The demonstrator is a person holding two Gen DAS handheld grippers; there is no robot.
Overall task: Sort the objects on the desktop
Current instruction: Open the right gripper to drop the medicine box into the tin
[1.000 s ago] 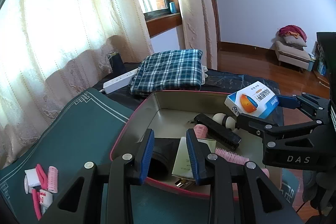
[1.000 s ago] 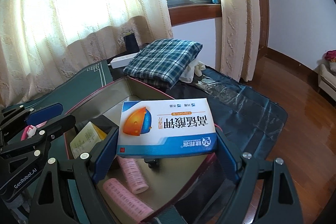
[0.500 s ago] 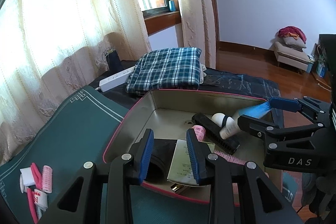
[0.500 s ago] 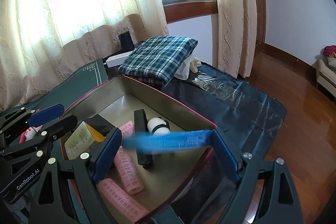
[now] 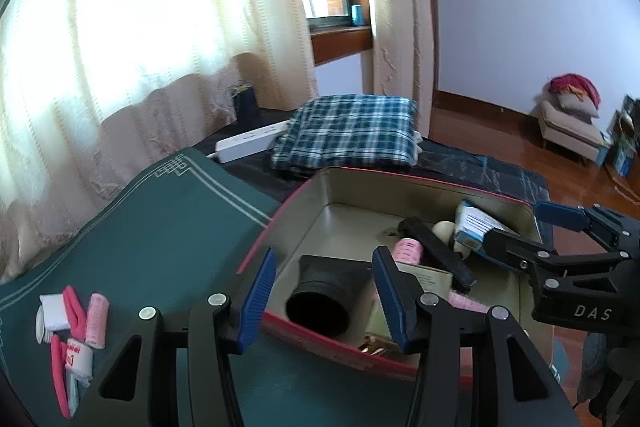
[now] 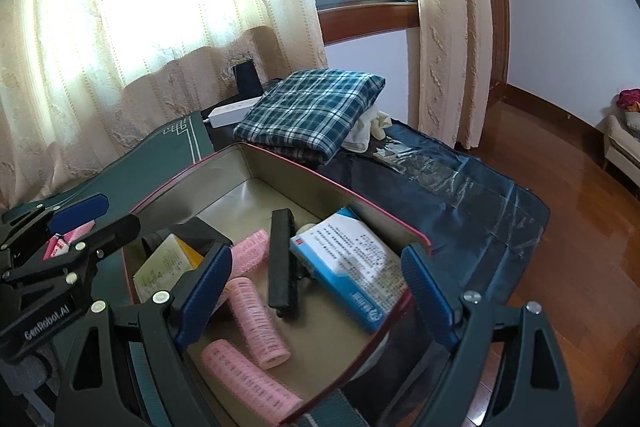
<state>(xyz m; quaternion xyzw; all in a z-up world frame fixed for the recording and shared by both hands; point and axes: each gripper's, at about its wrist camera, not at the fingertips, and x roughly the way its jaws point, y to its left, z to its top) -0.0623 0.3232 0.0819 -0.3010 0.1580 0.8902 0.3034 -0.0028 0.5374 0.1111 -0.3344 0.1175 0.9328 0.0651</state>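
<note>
We see the tin (image 6: 340,187) filled and the blue box (image 6: 352,263) lying inside, free of the spread right gripper (image 6: 316,291). Remaining small items (image 5: 74,323) lie left of the left gripper (image 5: 324,299), nearer it; jaws opening, empty.

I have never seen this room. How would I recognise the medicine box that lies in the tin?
Find the open tin with the pink rim on the green table mat. Inside it, at the right end, the medicine box leans tilted against the wall, beside a black bar. It is the only blue and white thing there, with small printed text; the rollers are pink.
</note>
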